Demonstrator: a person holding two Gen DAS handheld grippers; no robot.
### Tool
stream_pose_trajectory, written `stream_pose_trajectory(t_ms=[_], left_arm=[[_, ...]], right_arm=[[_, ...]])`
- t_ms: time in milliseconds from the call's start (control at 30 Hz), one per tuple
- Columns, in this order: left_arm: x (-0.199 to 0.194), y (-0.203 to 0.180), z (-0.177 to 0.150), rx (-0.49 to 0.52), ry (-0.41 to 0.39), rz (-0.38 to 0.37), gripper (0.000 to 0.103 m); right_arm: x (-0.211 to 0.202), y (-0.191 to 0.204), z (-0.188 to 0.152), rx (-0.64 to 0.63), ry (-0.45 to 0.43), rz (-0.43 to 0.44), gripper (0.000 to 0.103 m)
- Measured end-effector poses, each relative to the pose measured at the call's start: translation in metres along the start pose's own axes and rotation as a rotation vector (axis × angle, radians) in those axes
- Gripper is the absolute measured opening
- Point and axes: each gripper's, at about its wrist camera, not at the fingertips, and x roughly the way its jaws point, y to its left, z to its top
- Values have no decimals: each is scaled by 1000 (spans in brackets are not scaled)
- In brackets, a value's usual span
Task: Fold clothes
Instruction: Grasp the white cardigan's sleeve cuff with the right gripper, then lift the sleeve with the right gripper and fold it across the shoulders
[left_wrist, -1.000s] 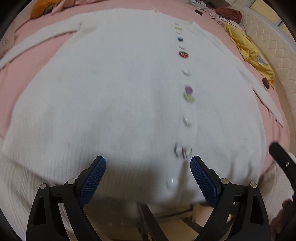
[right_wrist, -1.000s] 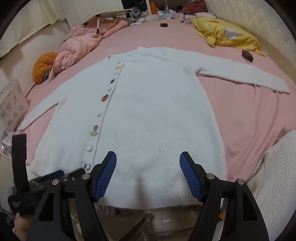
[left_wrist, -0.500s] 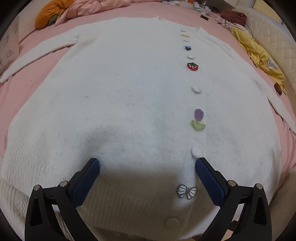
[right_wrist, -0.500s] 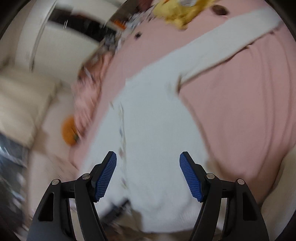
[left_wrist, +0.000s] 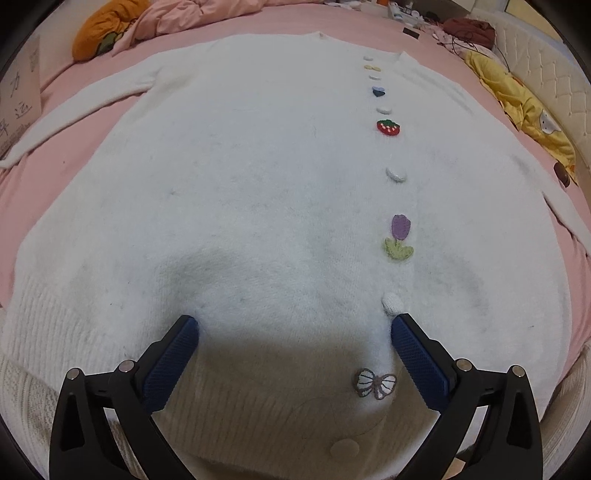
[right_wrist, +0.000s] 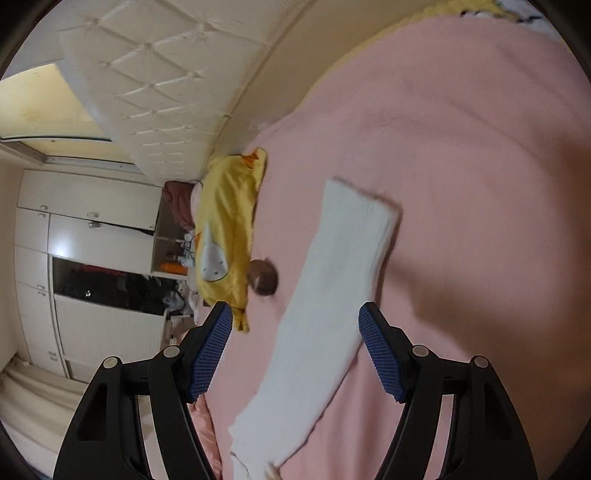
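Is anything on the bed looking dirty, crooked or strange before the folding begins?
Mostly no: the fluffy white knitted cardigan lies flat and buttoned on the pink bedsheet. Only faint grey smudges mark its front. Both the left gripper and the right gripper are open, holding nothing.

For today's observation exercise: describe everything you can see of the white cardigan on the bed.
The white cardigan is a fuzzy knit with a ribbed hem, lying flat and buttoned on the pink bedsheet, sleeves spread outward. Along its placket run white buttons and crochet patches: a strawberry, a purple tulip and a bow. The open left tool sits low over the hem area, pads at the fabric. The open right tool hovers over one sleeve.
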Motion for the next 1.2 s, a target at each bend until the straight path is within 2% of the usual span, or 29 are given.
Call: stream_pose_trajectory(t_ms=[167,267,367,400,433,467,500,633,667,800,933,1067,1200], left_arm=[[-2,5,-2,4,2,-3,103],[-1,5,-2,6,4,0,103],[0,4,-2,8,4,5,103],[0,4,-2,8,4,5,103],[0,4,-2,7,3,5,103],[0,4,-2,6,3,5,103],[0,4,-2,5,2,5,103],[0,4,-4,5,-8,1,103],[0,4,-5,5,-10,0,103],[-1,5,-7,6,-20,-6,103],[-2,4,-8,7,-39,-13,103],[-4,4,-6,-1,-53,-31,103],[-25,14,-6,-5,-131,-82,103]], right_arm=[[35,-18,15,51,5,-119,71],[56,-6,26,-4,1,-161,72],[85,4,37,-68,42,-151,71],[84,-2,36,-53,31,-168,65],[83,-9,35,-39,20,-186,42],[82,-16,34,-24,9,-203,28],[81,-22,34,-10,-2,-219,6],[76,-31,37,2,20,-185,7],[76,-23,36,-29,18,-205,7],[67,7,27,-80,-6,-142,7],[69,60,3,-209,14,-131,7],[78,130,-55,-391,65,-84,7],[99,198,-141,-534,150,-5,7]])
